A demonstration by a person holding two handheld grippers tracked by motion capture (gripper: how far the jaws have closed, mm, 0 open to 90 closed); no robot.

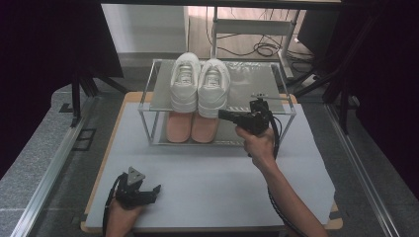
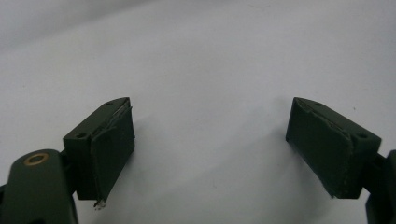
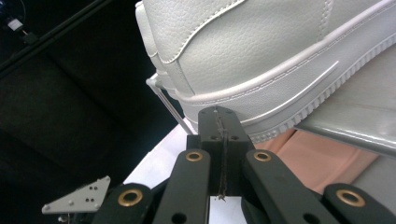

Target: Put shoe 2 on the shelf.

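The near half of the white table top (image 1: 207, 182) is bare and flat, so a hand can slide about there. Farther back stands a metal shoe rack (image 1: 153, 106) with thin posts at its corners. Two white shoes (image 1: 200, 84) fill the left and middle of its top shelf, while the right part of that shelf is bare. Below, two pink shoes (image 1: 191, 127) block the left part of the low shelf, and the right part looks free. The right gripper (image 1: 225, 116), jaws pressed together, sits right at the heel of the right white shoe. Dark frames close in both far sides.
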